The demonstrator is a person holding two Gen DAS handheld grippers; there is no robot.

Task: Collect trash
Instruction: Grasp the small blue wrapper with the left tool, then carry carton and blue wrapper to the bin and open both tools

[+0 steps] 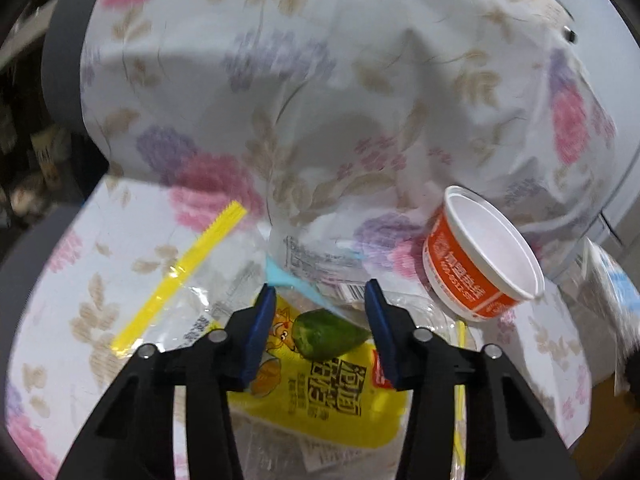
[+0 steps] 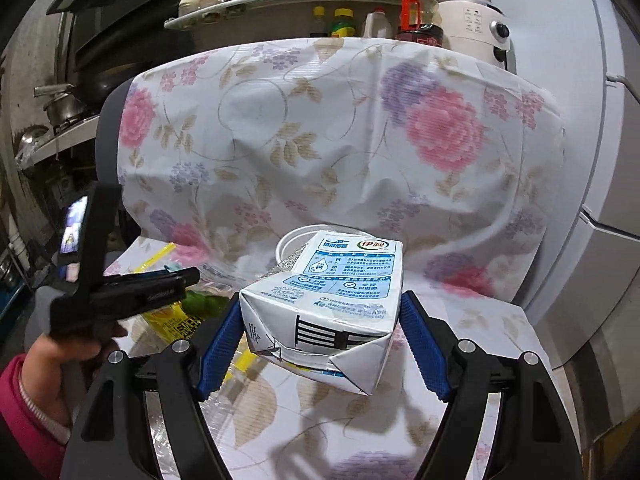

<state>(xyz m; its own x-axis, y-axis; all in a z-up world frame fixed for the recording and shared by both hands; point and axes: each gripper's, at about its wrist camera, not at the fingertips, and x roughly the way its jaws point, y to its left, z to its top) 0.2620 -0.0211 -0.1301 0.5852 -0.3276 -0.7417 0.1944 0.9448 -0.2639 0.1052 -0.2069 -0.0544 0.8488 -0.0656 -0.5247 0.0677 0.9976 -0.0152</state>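
right wrist: right claw (image 2: pixel 320 344) grips milk carton (image 2: pixel 332 308)

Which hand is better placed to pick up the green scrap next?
Left. The left gripper already straddles the green scrap on the yellow wrapper, pads not yet touching it. The right gripper is occupied, clamped on the milk carton.
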